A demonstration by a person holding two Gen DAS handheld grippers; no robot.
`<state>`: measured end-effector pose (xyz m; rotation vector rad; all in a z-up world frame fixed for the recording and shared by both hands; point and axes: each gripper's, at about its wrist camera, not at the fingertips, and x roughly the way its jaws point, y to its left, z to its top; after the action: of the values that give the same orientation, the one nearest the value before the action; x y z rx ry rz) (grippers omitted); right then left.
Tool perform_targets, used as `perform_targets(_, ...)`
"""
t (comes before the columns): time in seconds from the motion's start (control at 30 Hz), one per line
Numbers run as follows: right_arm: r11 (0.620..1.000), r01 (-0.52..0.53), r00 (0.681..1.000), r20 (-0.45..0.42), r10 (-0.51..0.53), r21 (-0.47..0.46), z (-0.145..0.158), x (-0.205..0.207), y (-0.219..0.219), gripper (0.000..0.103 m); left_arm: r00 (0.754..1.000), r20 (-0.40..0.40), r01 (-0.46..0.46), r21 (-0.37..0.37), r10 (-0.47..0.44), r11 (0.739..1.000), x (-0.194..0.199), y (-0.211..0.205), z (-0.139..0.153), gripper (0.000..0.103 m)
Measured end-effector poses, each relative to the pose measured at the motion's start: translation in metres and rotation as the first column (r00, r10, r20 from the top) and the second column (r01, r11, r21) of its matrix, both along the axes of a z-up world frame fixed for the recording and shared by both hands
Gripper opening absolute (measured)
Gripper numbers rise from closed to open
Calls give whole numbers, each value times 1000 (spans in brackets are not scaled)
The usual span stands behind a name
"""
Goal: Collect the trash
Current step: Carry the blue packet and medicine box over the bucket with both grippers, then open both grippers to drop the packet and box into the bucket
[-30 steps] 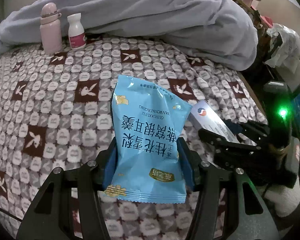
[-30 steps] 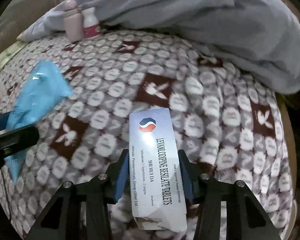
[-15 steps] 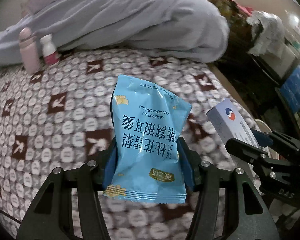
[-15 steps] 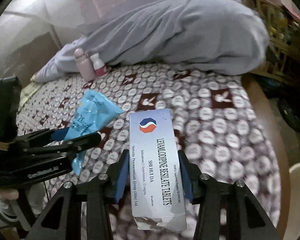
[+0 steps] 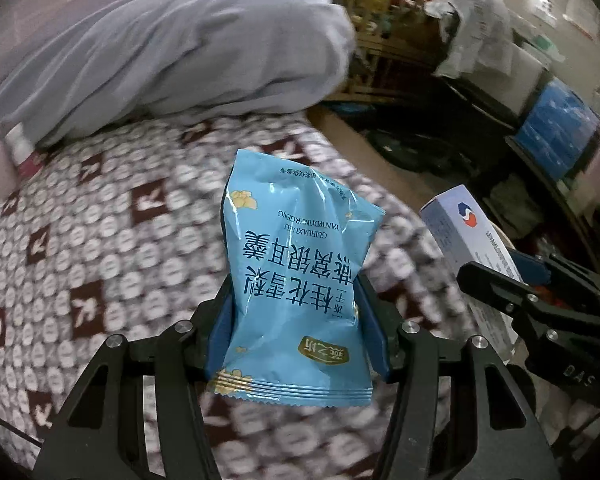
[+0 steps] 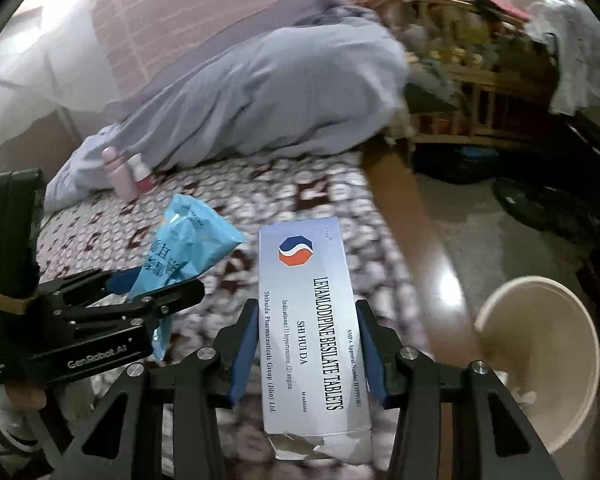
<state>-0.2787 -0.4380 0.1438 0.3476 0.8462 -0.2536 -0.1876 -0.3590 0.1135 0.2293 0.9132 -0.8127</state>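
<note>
The blue snack packet (image 5: 296, 292) stays pinched in the left tongs (image 5: 296, 332), and the white tablet box (image 6: 312, 332) stays pinched in the right tongs (image 6: 306, 354). Both now hang above the edge of the patterned bed (image 5: 100, 240), having shifted sideways. A cream bin (image 6: 540, 344) has come into view just right of the box, on the floor.

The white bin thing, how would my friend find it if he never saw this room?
Start at the bed with the rabbit-pattern blanket and follow its wooden edge down to the floor. There stands a cream round bin, open on top. Nothing else nearby is round, pale and hollow.
</note>
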Motion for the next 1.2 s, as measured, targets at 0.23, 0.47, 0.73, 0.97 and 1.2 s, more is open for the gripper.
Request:
perform_targets(0.23,993,117,993,-9,-117,2,-4,-40,-43,45,995,11,104,8,-104,995,-27,-52,1,54)
perform_targets(0.47,973,231,972,-31,-231,2,-14,-81,-83,45,979,-7,204,3,-204,979,-49,-104,-3,54)
perform_targets(0.73,933,358,932,-62,-357,23,-32,-122,-126,45,951,-58,304,-8,-304,953,-71,-160,-11,54)
perform_targets(0.97,898,439,897,-83,-435,37,-47,-145,-159,45,931,-101,351,-4,-350,936,-81,-199,-20,56)
perform_targets(1.2,862,504,861,-109,-497,50,-62,-161,-186,46,917,-150,371,-20,-370,928,-85,-223,-31,63)
